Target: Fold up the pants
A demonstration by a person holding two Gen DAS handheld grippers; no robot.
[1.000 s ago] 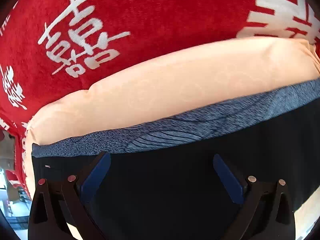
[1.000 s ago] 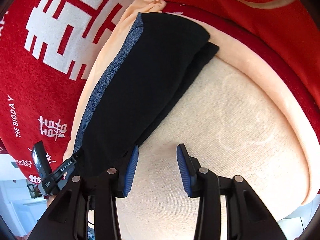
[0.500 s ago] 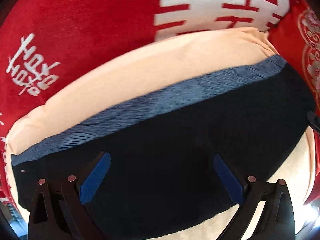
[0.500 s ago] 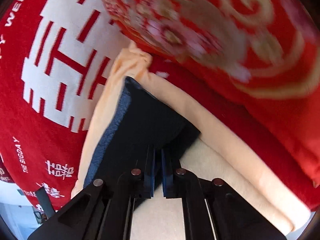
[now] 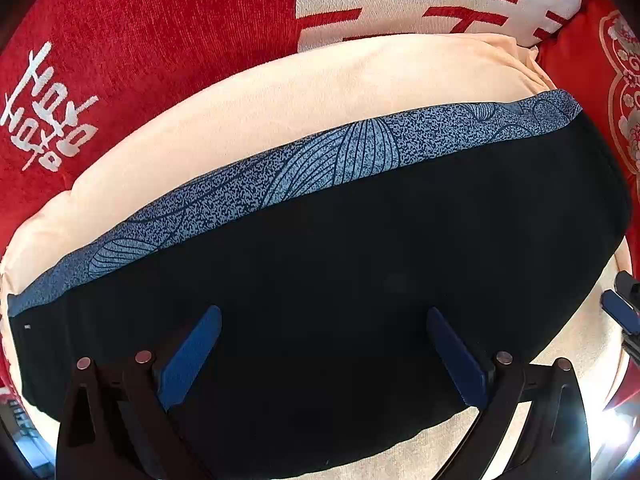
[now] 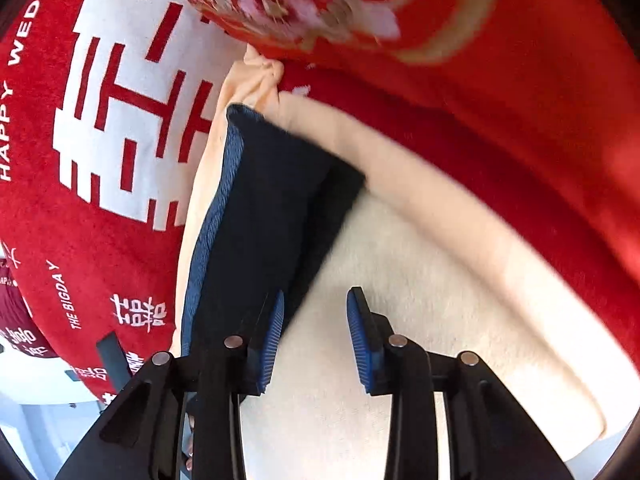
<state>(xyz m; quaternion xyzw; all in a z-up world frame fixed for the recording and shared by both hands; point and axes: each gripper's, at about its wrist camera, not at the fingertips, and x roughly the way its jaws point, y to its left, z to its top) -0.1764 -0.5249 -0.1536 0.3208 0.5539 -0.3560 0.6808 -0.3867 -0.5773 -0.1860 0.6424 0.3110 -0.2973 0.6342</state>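
Observation:
The folded black pants (image 5: 360,280) with a blue-grey patterned waistband (image 5: 320,160) lie flat on a cream cushion (image 5: 280,100). My left gripper (image 5: 320,356) hangs straight over the black cloth, jaws wide open, nothing between the blue pads. In the right wrist view the pants (image 6: 264,216) run as a long black strip up the cushion's left side. My right gripper (image 6: 316,336) sits at the strip's near right edge with its jaws opening; only bare cream cushion (image 6: 420,300) shows between the pads. The right gripper's tip (image 5: 622,312) peeks in at the left view's right edge.
A red blanket (image 6: 100,160) with large white characters lies beyond the cushion. A red pillow (image 6: 400,12) with gold and pink pattern lies at the cushion's far end. White floor (image 6: 36,400) shows past the cushion's lower left.
My left gripper slid along the pants, so more black cloth and the far end came into view. My right gripper shut near the pants' edge, then opened again and drew back a little.

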